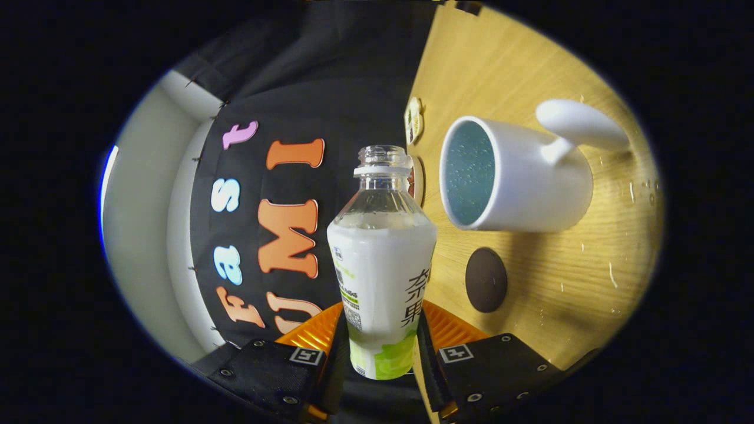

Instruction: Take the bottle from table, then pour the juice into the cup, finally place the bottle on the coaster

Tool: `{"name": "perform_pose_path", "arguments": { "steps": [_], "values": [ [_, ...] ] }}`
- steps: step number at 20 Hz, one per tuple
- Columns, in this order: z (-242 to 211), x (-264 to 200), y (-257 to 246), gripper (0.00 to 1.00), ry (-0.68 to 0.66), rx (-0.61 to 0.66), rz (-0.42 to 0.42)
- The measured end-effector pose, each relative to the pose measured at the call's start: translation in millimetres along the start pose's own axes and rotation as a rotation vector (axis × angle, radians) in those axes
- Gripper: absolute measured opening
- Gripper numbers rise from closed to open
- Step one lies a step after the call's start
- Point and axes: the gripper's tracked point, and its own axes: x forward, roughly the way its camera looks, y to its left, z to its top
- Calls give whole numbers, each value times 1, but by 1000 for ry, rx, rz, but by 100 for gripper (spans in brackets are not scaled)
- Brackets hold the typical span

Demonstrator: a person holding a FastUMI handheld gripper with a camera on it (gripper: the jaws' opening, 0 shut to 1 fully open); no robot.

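The fingers [383,347] are clenched on the uncapped bottle [382,265], lifted and tipped sideways with its mouth near the white cup [518,182] on the tabletop [559,282], so pouring seems underway, with placing it on the dark coaster [486,279] left.

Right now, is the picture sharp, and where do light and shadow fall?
Gripper view: bottle, held in the hand-held gripper, and cup are sharp; the fisheye bends the table edge; glare on the cup handle; the cup casts a shadow near the dark coaster.
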Motion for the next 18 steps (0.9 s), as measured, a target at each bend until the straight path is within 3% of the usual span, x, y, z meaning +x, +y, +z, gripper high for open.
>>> {"name": "perform_pose_path", "arguments": {
  "steps": [3, 7, 10, 14, 18],
  "values": [
    [-10, 1, 21, 57, 30, -195, 77],
    [-13, 3, 35, 57, 30, -580, 94],
    [-15, 3, 47, 57, 42, -768, 112],
    [-8, 11, 45, 57, 8, -1062, 72],
    [-8, 31, 43, 57, -5, -1233, 23]
  ]
}}
